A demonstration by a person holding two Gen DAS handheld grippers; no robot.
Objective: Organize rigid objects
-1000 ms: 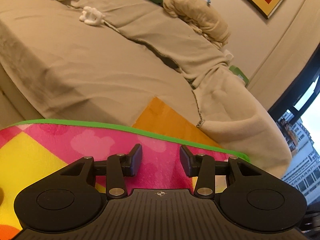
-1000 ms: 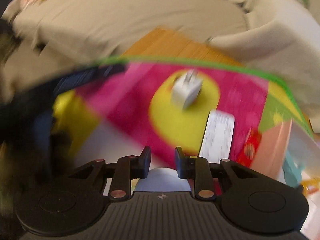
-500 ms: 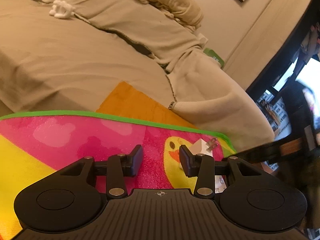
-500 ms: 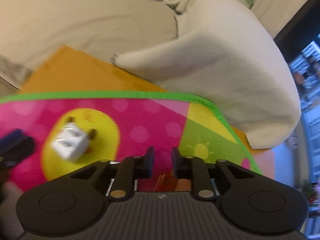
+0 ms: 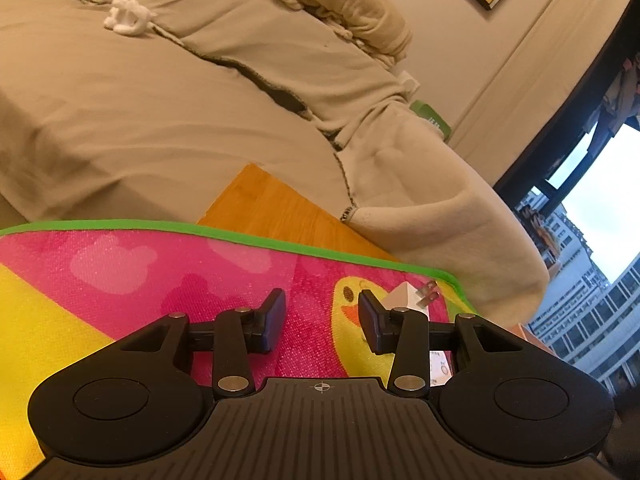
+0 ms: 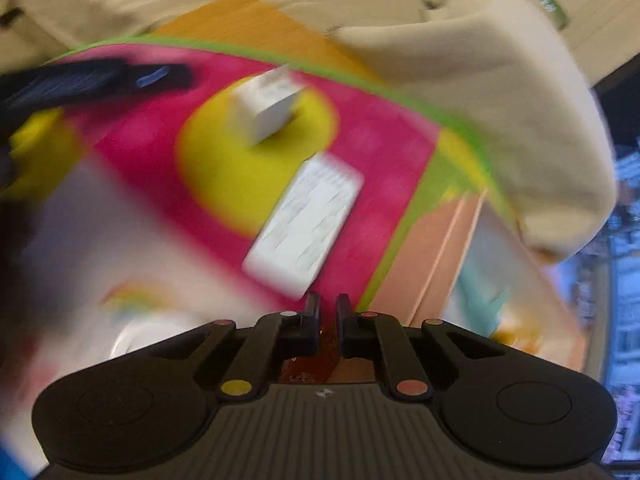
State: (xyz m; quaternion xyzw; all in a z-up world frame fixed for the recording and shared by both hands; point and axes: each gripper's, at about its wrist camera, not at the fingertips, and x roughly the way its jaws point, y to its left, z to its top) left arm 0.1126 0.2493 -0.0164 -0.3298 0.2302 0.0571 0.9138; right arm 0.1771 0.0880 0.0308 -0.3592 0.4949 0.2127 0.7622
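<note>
A white plug adapter (image 5: 406,298) lies on the yellow duck patch of the pink play mat (image 5: 160,272), its prongs pointing up and right. My left gripper (image 5: 322,318) hovers low over the mat, open and empty, with the adapter just behind its right finger. The right wrist view is blurred. It shows the same adapter (image 6: 268,106) and a flat white rectangular block (image 6: 304,224) lying nearer on the mat. My right gripper (image 6: 327,314) points steeply down just below that block, jaws shut with nothing between them. The dark left gripper (image 6: 92,80) shows at upper left.
A beige-covered sofa (image 5: 160,112) rises behind the mat's green edge, with a small white item (image 5: 126,20) on it. A strip of orange wooden floor (image 5: 272,204) lies between them. A peach-coloured box (image 6: 440,256) stands right of the mat.
The right gripper's jaws have closed and its view swung right, then back over the white block. The left view shifted so that the adapter now shows beside the right finger.
</note>
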